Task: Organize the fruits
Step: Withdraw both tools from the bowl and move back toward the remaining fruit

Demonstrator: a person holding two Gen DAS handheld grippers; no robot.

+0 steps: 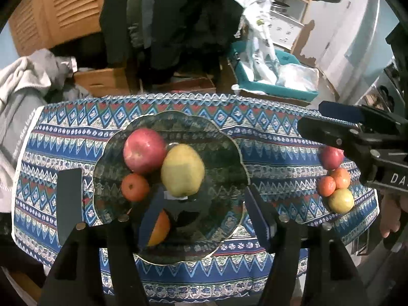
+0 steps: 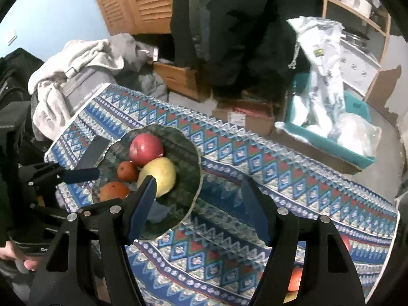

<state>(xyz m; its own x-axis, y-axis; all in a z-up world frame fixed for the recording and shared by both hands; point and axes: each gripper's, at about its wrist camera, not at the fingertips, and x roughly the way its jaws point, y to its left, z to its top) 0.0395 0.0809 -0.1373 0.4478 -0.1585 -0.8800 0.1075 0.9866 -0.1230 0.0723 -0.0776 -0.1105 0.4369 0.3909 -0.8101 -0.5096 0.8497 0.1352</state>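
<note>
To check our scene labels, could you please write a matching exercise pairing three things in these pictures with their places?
Things:
1. large red apple
2. small round yellow-green fruit
3. teal plastic tray

Places:
A. beyond the table's far edge
B. in the scalloped glass bowl
C. on the blue patterned tablecloth, outside the bowl, beside the small orange fruits

Pairs: 1-B, 2-C, 3-A
</note>
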